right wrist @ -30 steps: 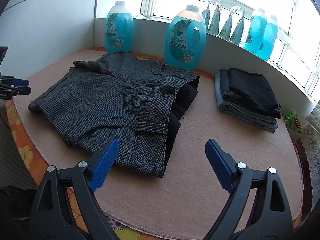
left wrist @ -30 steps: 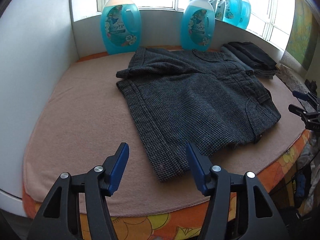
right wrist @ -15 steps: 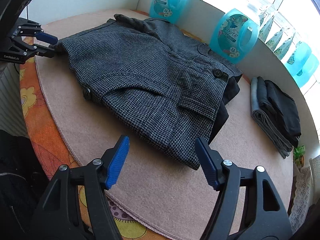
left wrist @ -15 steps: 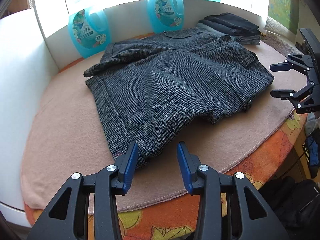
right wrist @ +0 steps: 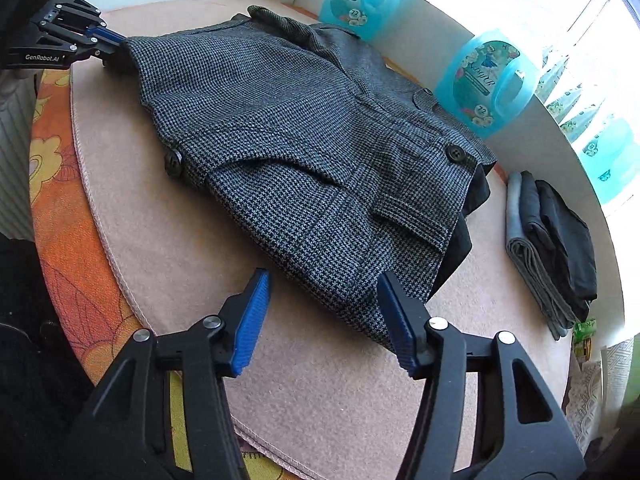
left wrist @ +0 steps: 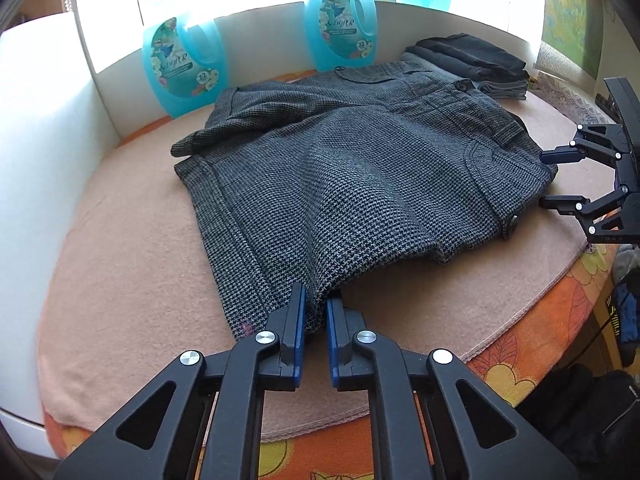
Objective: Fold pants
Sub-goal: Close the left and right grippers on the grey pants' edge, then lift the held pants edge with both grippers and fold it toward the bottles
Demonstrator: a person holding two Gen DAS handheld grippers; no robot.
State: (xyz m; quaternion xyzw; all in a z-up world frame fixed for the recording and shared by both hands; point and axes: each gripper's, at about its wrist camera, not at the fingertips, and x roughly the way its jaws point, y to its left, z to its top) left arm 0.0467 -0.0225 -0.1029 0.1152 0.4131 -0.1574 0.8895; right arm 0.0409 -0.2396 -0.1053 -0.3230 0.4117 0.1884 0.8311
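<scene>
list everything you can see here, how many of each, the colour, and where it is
pants: one, grey check, mid-table on the blanket
blanket: one, beige, covering the table
cloth: one, orange floral, under the blanket at the table edge
folded stack: one, black and grey, far right of the table
bottles: two large blue ones behind the pants, more on the sill
left tool: shut on the pants' near corner
right tool: closing, pants' corner between its jaws, not yet pinched

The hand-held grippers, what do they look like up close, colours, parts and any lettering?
Each hand-held gripper is a black plastic frame with triangular cut-outs and round silver rivets. The left hand-held gripper and the right hand-held gripper carry flat blue ribbed pads on their fingers. White "GenRobot.AI" lettering marks the left one's side. No cables or sleeves show.
</scene>
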